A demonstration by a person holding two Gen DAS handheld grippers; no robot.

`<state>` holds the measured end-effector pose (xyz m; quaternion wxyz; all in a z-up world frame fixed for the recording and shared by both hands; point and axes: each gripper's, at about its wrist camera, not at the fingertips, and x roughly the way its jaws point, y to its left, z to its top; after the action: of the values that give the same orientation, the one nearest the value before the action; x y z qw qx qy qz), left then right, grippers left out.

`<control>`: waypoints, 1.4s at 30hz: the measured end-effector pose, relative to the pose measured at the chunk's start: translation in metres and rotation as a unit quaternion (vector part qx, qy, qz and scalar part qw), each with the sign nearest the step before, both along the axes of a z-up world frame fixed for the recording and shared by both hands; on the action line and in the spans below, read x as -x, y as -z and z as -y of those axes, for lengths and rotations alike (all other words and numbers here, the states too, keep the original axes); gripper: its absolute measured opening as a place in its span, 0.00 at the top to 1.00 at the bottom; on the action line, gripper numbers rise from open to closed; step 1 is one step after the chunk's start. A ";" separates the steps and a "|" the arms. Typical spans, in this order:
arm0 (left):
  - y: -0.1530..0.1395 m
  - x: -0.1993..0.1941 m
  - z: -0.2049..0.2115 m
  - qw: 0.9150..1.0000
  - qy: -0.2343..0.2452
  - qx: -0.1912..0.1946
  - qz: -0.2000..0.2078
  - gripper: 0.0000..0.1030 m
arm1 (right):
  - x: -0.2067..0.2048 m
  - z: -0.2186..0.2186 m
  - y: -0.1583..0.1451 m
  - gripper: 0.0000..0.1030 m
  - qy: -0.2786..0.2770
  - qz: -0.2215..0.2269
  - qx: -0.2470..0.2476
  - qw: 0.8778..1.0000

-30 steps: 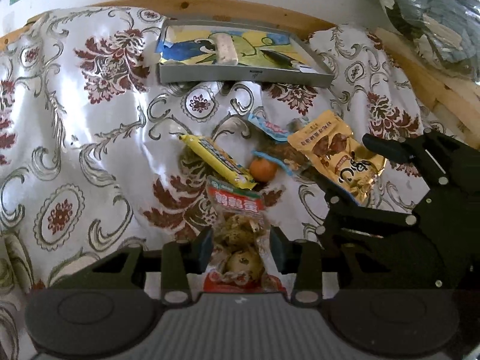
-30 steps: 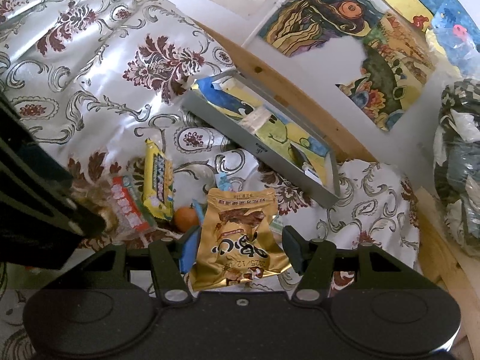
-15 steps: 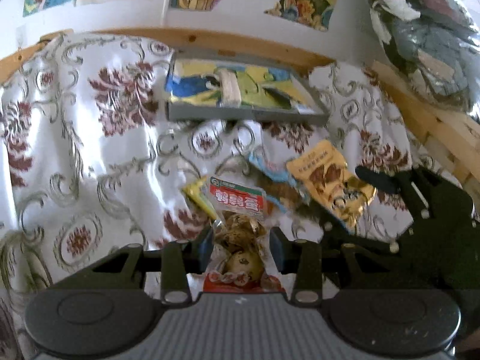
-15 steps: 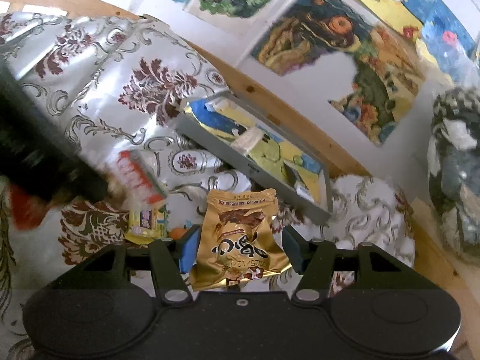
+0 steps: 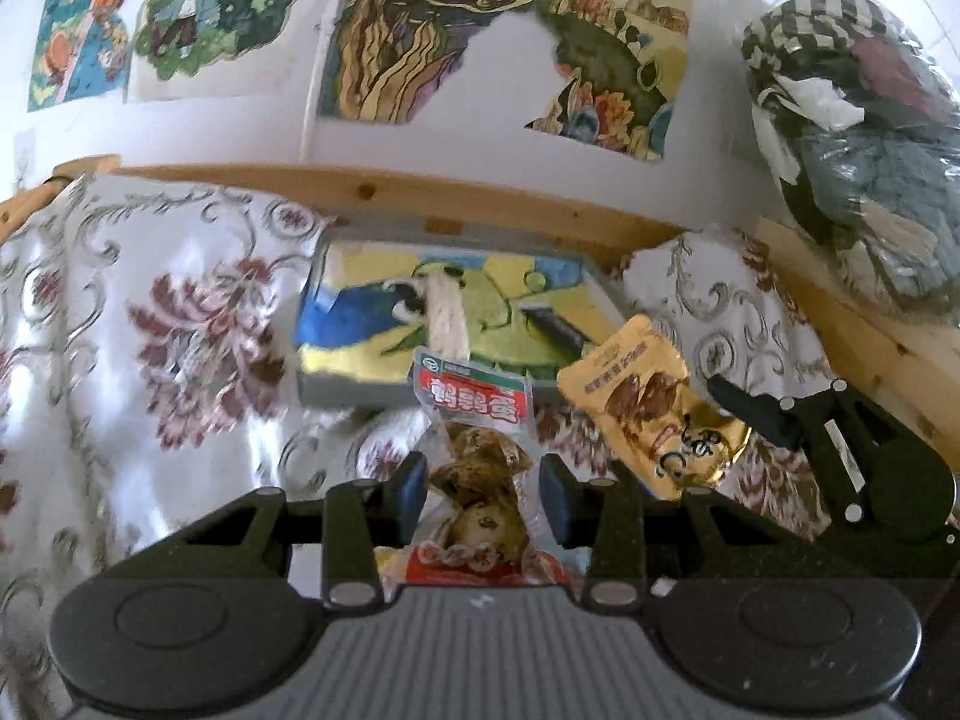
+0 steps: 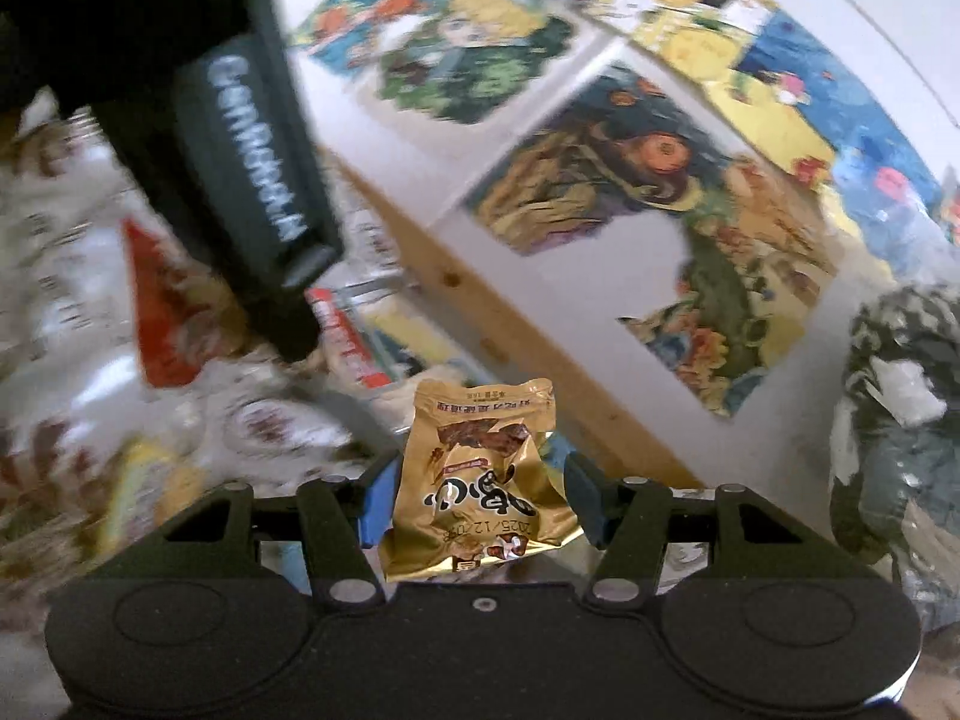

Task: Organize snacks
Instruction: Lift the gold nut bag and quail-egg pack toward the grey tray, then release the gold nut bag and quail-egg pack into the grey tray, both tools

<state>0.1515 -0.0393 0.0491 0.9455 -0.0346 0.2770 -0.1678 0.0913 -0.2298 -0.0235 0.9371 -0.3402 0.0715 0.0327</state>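
left wrist view, left tool (image 5: 483,489) gripping egg packet (image 5: 477,450), right tool (image 6: 480,507) gripping gold pouch (image 6: 480,480)

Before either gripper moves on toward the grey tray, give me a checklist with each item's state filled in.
1. Left gripper shut on the clear egg packet: ok, pads press its sides.
2. Right gripper shut on the gold pouch: ok, pouch pinched between the blue pads.
3. Both packets lifted off the floral cloth: ok, both hang in the air.
4. Grey tray has room: ok, only a cream bar and a dark item lie on its colourful liner.
5. Grippers apart from each other: cannot tell; the left one fills the blurred right view, very near.
6. Yellow bar and orange item left on the cloth: cannot tell, blurred.
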 end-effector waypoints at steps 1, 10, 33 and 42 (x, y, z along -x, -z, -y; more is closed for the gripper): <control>0.000 -0.009 0.004 1.000 0.001 0.000 0.003 0.57 | -0.010 0.004 0.000 0.42 0.006 0.009 -0.011 1.000; 0.001 -0.106 0.049 1.000 -0.003 0.001 0.024 0.57 | -0.113 0.047 0.002 0.42 0.071 0.049 -0.084 0.993; 0.047 -0.226 0.120 0.999 -0.026 -0.013 -0.017 0.56 | -0.200 0.093 0.026 0.41 0.101 -0.054 -0.201 0.973; 0.055 -0.233 0.130 0.998 -0.036 -0.042 -0.042 0.53 | -0.208 0.101 0.030 0.41 0.101 -0.084 -0.215 0.968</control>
<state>0.3845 -0.1695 -0.0058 0.9391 -0.0113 0.3215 -0.1206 0.2990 -0.3304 -0.0530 0.9773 -0.1180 0.1751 -0.0194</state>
